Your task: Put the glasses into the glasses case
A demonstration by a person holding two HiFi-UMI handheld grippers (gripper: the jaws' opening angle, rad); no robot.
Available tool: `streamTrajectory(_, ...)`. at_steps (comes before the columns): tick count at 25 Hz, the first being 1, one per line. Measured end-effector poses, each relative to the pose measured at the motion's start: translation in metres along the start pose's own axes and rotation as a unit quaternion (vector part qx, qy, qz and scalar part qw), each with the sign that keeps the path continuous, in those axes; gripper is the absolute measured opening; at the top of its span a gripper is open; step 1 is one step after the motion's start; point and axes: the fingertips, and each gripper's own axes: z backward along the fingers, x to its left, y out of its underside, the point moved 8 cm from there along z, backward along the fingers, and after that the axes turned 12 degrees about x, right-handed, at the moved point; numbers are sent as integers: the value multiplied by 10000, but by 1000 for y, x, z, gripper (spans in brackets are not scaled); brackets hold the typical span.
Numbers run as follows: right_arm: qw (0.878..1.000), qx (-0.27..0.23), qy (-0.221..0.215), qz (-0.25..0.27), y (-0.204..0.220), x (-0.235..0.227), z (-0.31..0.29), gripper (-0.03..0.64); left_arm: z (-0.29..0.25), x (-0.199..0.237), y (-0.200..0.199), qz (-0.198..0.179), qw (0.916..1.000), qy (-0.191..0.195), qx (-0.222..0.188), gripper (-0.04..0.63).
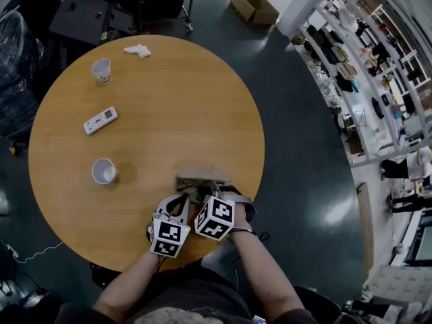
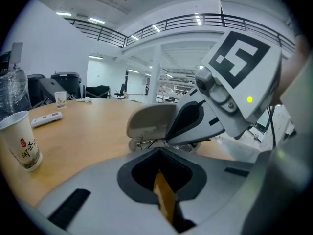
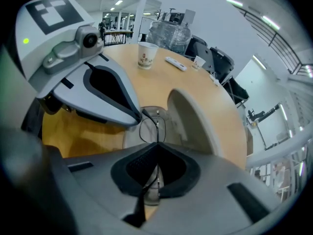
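Note:
The beige glasses case [image 1: 200, 176] lies open on the round wooden table [image 1: 155, 106], close to its near edge. Its lid [image 3: 193, 119] stands up beyond the jaws. The thin wire-framed glasses [image 3: 152, 127] rest over the case's base. My right gripper [image 3: 157, 144] is shut on the glasses' frame, with one lens beyond the jaw tips. My left gripper [image 2: 159, 150] is shut with nothing visible in it. It sits just left of the case, tips next to the right gripper [image 2: 169, 138]. In the head view both grippers [image 1: 174, 204] [image 1: 210, 194] hide most of the case.
A paper cup [image 1: 104, 171] stands left of the case. A white remote [image 1: 100, 120], a second cup [image 1: 101, 71] and a crumpled tissue [image 1: 138, 50] lie farther back. A cardboard box [image 1: 253, 7] sits on the floor; shelves [image 1: 378, 59] line the right.

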Motion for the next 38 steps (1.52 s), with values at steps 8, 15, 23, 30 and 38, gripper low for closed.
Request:
streamTrajectory(8,9999,-91,59,72,-2,1,-6,-12,-1,2,0,-7,10000,50,-33,6)
streamTrajectory(15,9997,-225,-13,-120,1,3,-4,-4,1,2,-2,-1,10000,35,-21,6)
streamTrajectory(23,9985,-398,123,-347,10,5,7,57,1,4,-2,10,10000,25,-18,6)
streamTrajectory(30,9945,-739,325,-674,20,18,37,58,-1,5,-1,60,10000,-1,-46,6)
streamTrajectory(38,9675,-1726,526,-1774,49,51,91,58,12,12,-4,147,9980,-222,-572,5)
